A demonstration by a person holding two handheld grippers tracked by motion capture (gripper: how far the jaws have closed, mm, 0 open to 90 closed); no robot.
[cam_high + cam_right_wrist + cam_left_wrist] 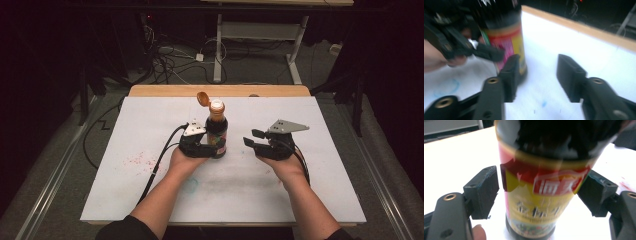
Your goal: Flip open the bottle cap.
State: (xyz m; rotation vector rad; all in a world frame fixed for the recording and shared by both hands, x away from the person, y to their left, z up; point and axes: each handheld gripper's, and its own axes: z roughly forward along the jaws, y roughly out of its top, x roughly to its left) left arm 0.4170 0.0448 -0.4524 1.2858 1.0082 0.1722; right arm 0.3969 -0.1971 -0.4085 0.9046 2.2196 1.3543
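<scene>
1. Left gripper (202, 145) sits at centre frame in the high view, jaws set either side of the sauce bottle (217, 131).
2. Its own view tells the story: the bottle (541, 190) stands between the two pads, a sliver of daylight on the left side, the right pad looking just at the label. No firm squeeze that I can make out, a loose bracket.
3. Bottle stands upright, long axis vertical, neck pointing up toward the top of the frame.
4. Orange flip cap (203, 99) hangs open, tipped to the upper left of the white spout.
5. Over to the right gripper (256, 139), right of centre: jaws apart, nothing between them, pointing left at the bottle with a gap of bare white table (150, 115) between.
6. In its own view the bottle (506, 40) sits upper left, beyond the left jaw, not inside the opening.
7. Bottle base rests on the table, mid-board.
</scene>
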